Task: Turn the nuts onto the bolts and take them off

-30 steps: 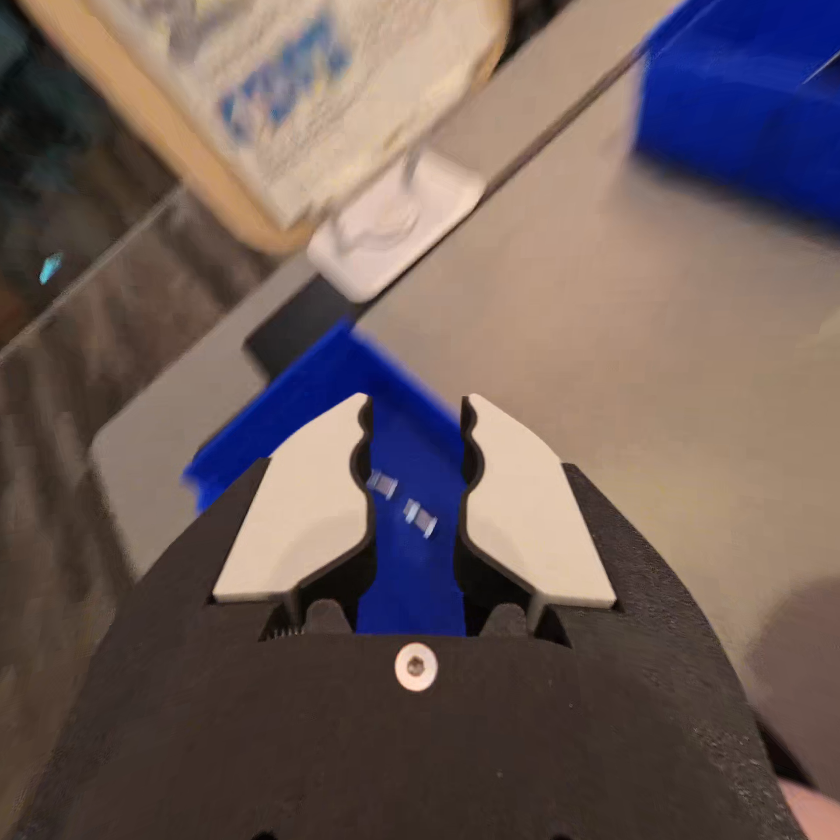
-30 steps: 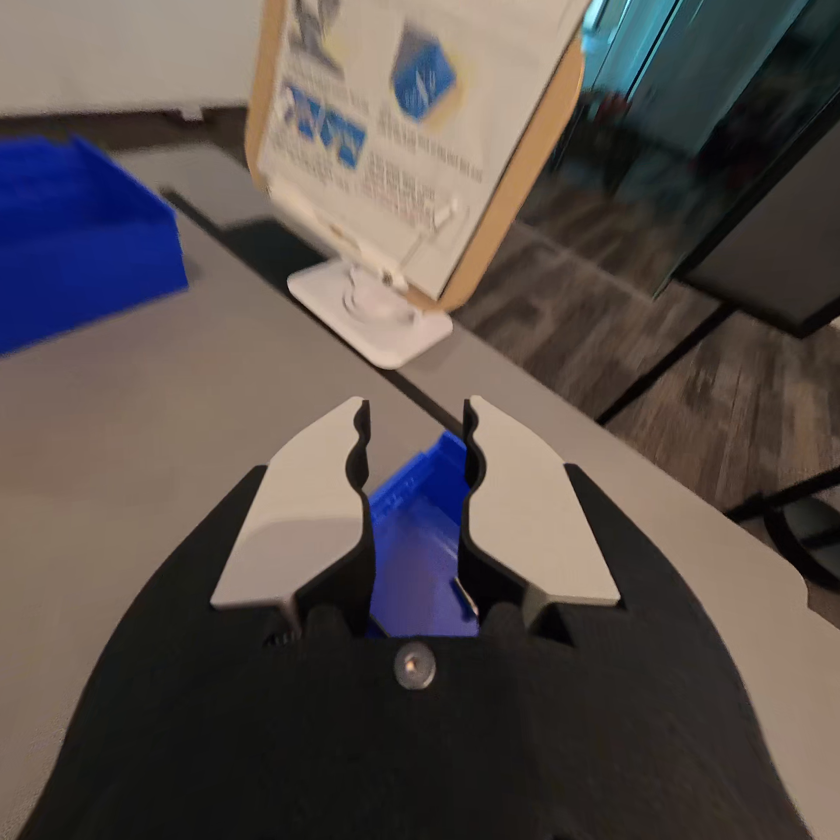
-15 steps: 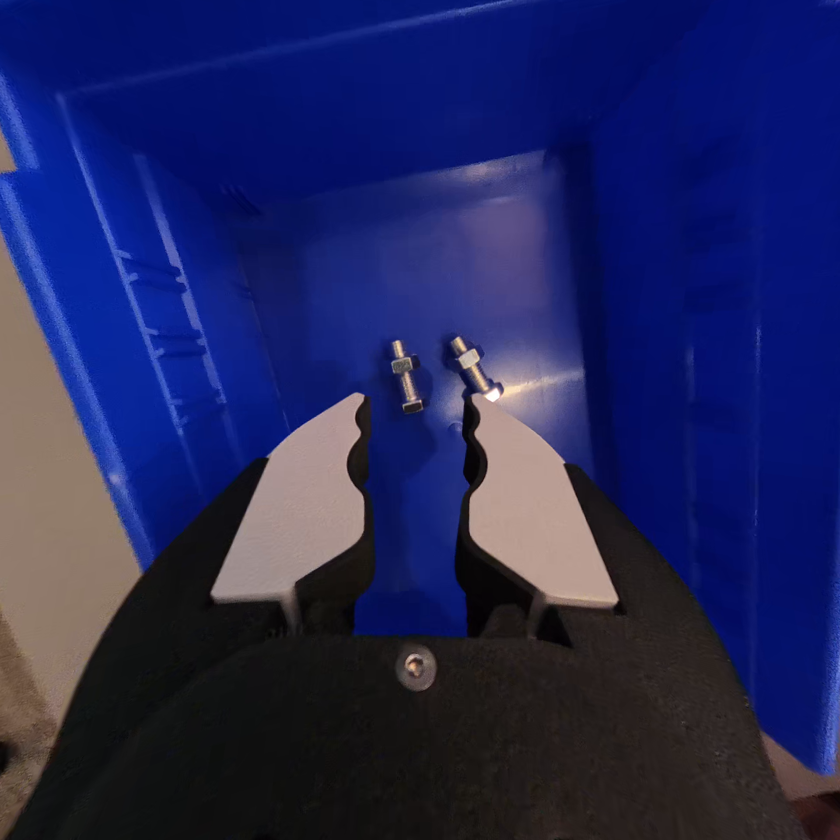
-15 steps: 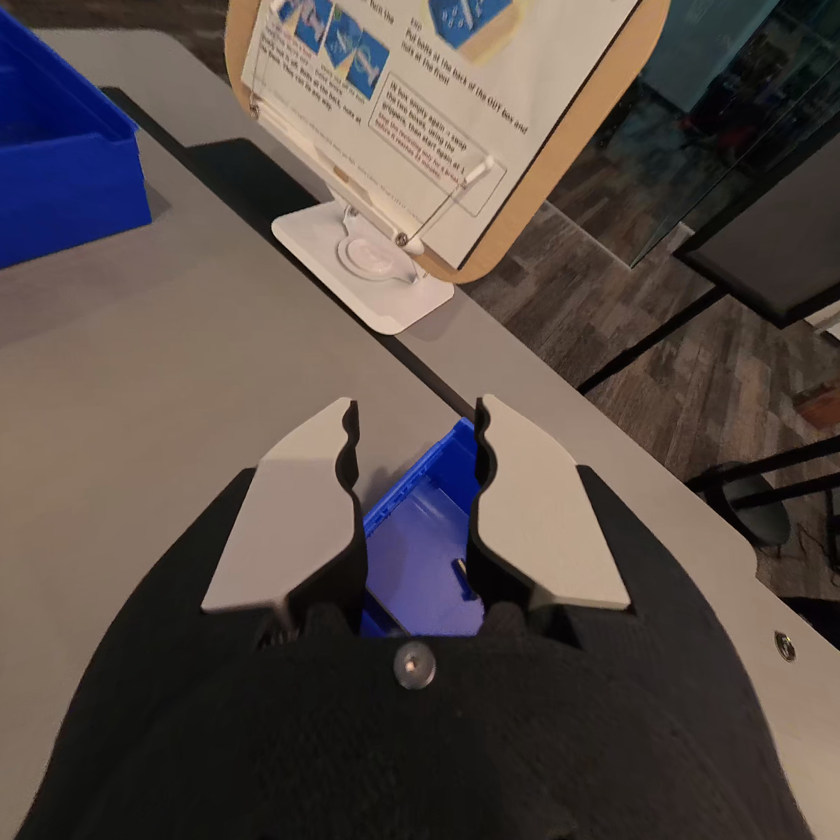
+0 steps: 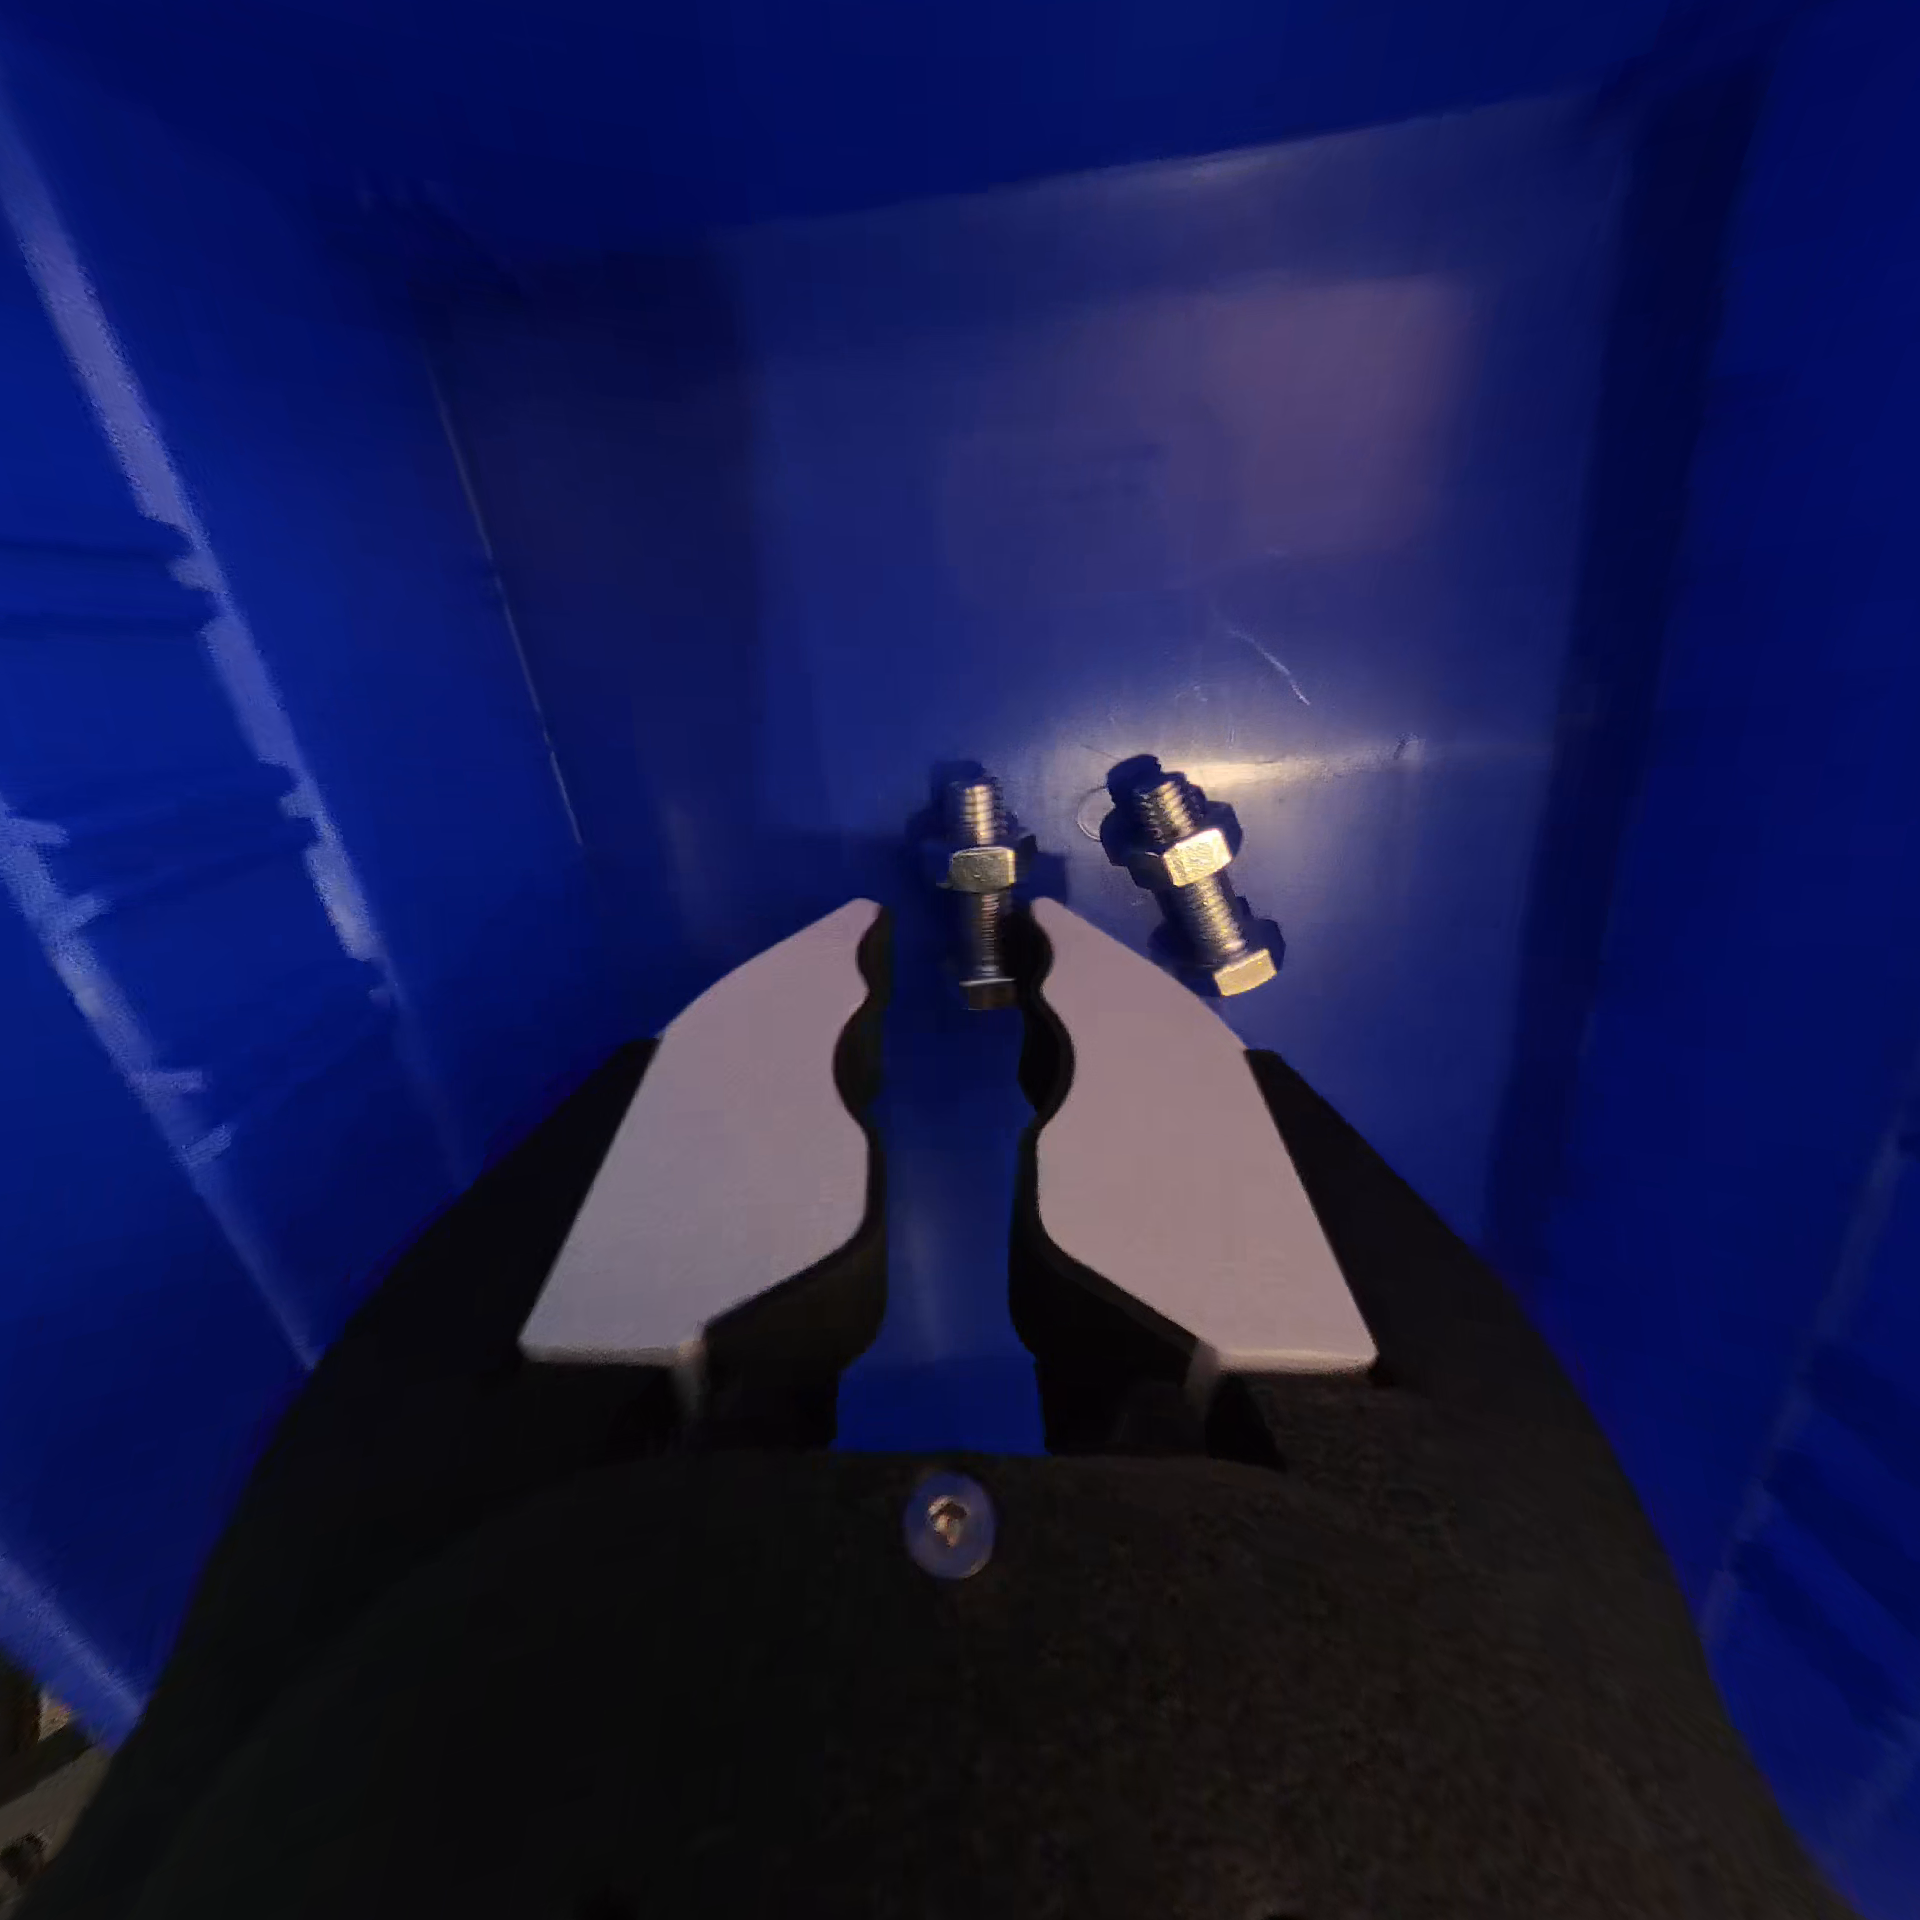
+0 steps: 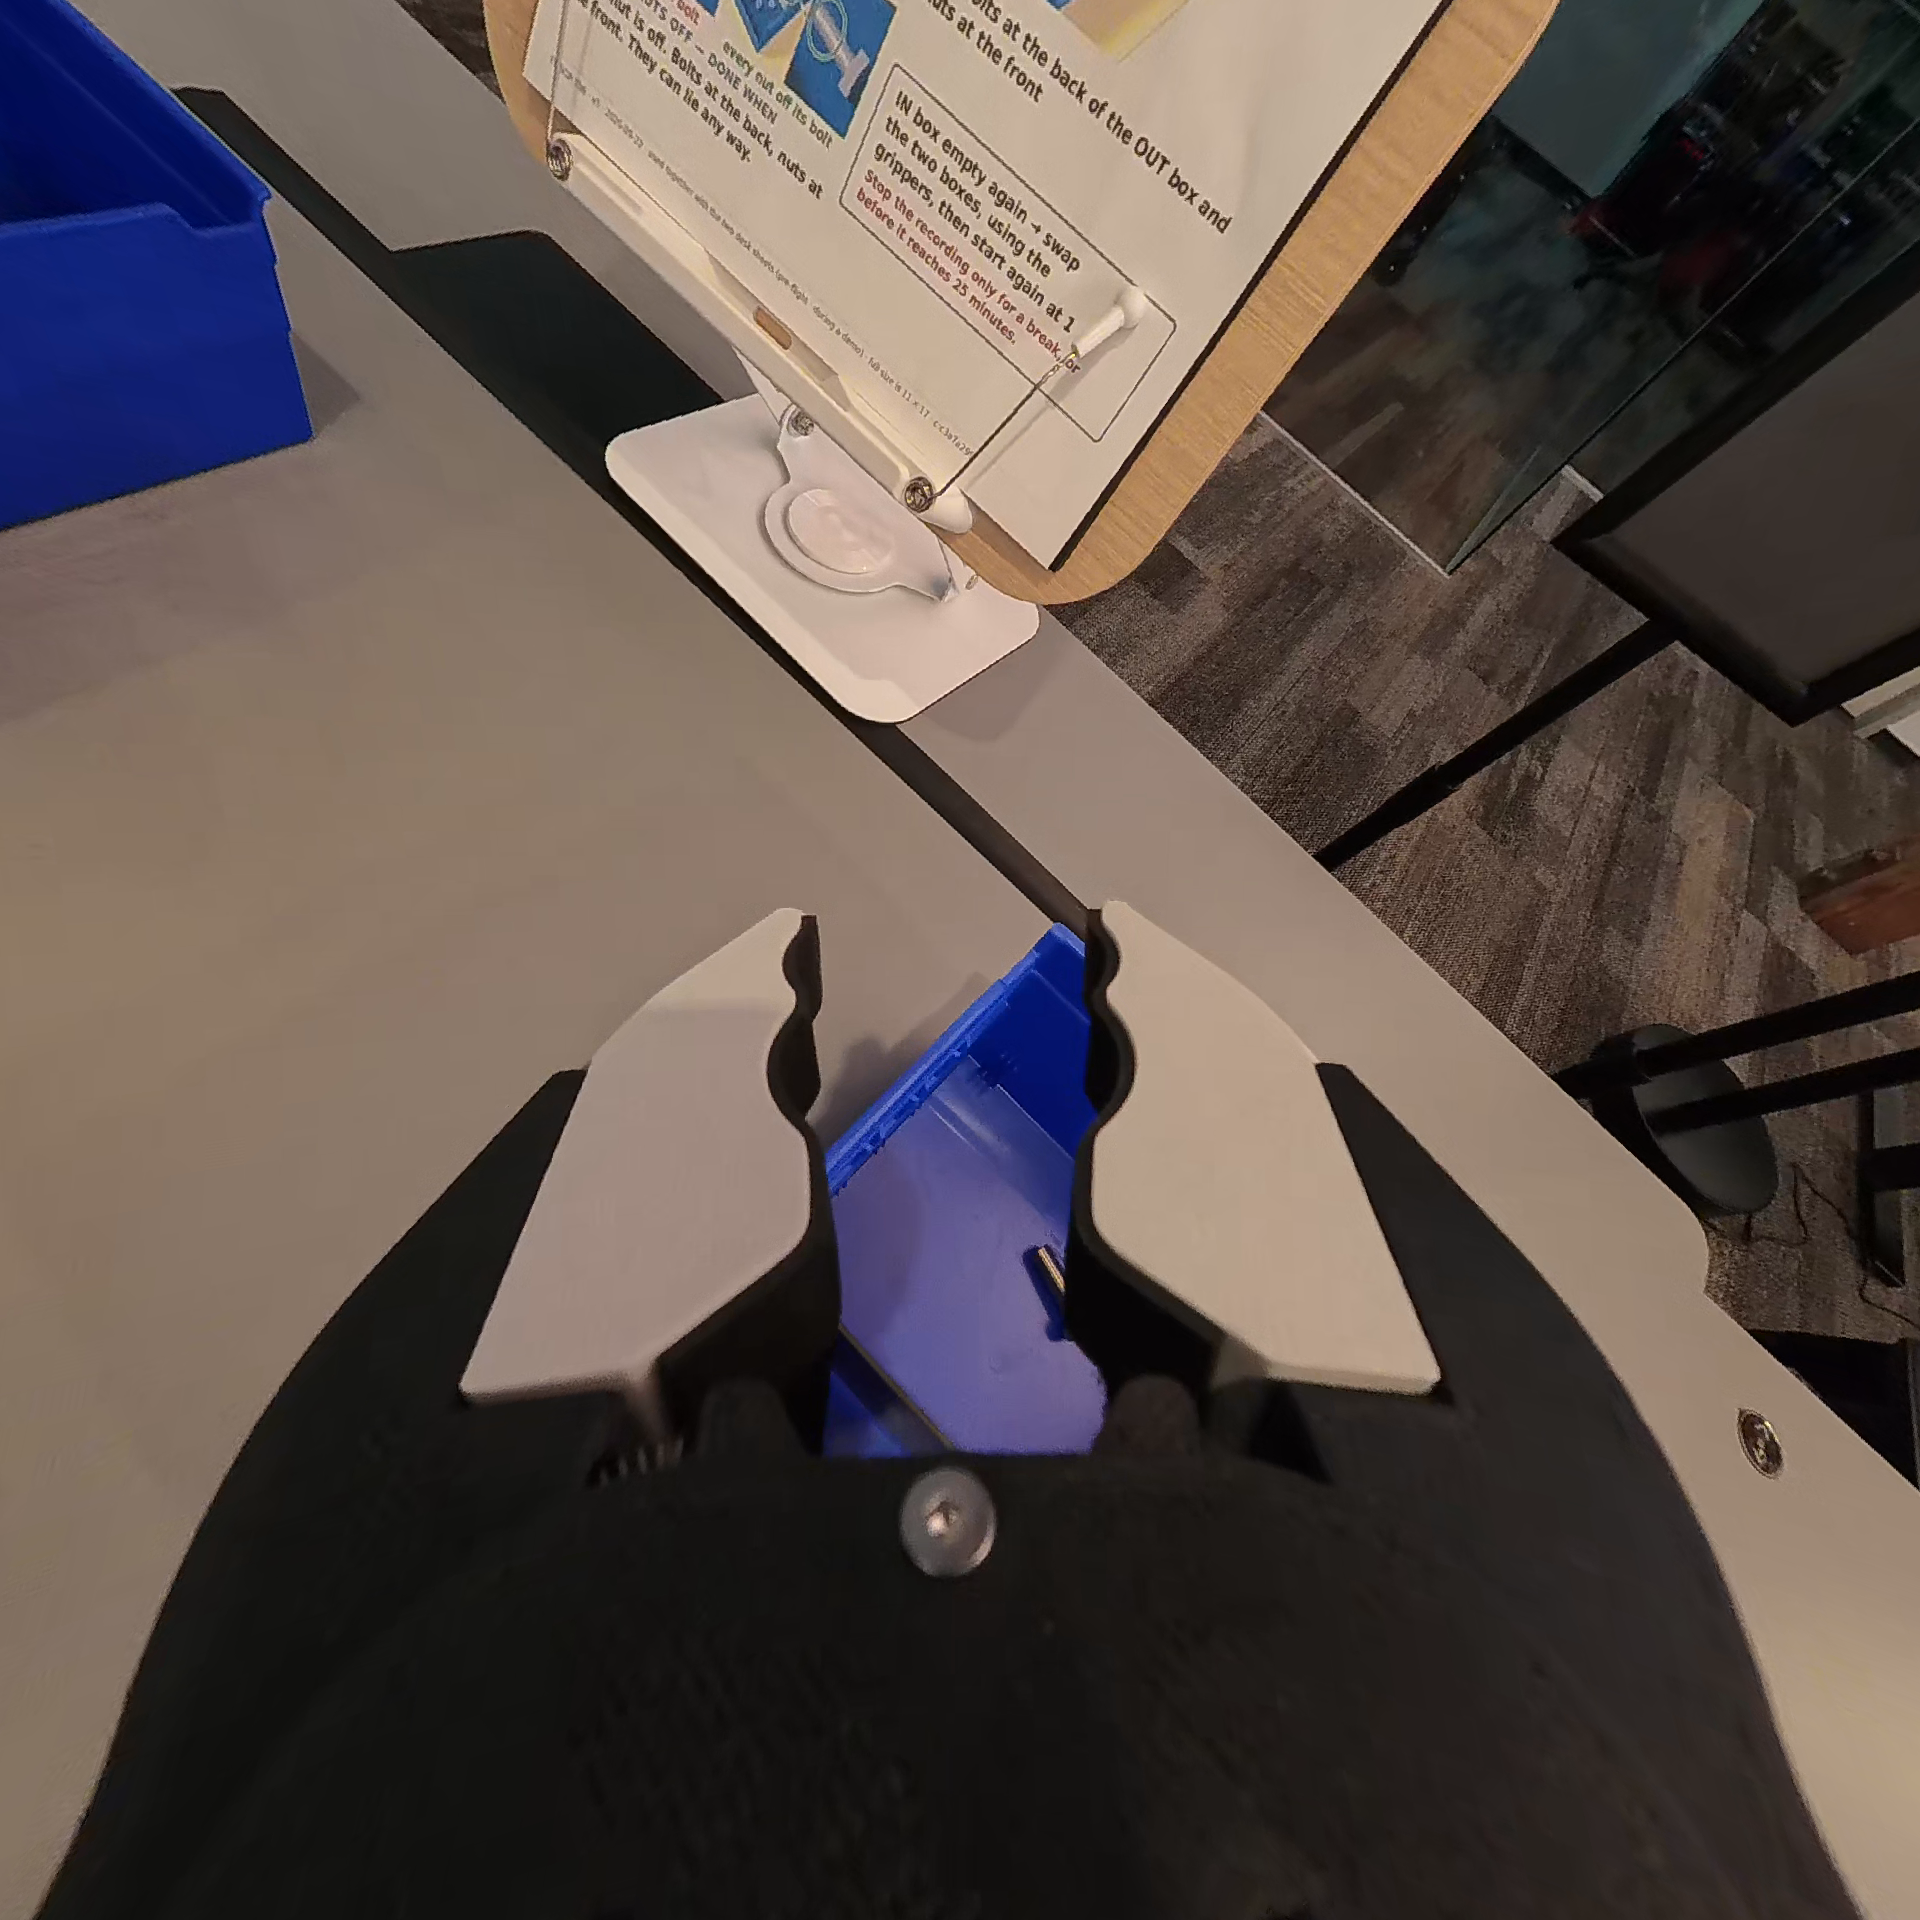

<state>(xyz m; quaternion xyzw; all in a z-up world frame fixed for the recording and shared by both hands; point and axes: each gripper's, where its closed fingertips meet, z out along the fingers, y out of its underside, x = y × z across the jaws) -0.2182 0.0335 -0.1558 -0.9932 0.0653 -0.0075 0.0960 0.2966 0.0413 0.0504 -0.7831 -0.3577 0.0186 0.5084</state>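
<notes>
Plainly, the printed instruction sheet (image 6: 966, 156) stands behind the gaping right gripper (image 6: 948, 925).

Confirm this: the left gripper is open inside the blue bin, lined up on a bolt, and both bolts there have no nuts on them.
Wrong about the nuts. In the left wrist view, each bolt carries a nut. The rest holds: the left gripper is open inside the blue bin.

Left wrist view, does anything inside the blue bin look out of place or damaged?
Nothing stands out. Two bolts lie on the floor of the blue bin, each with a nut on it: the left bolt lines up with the open left tool, the right bolt lies slightly askew beside it. Only faint scuffs mark the floor.
</notes>
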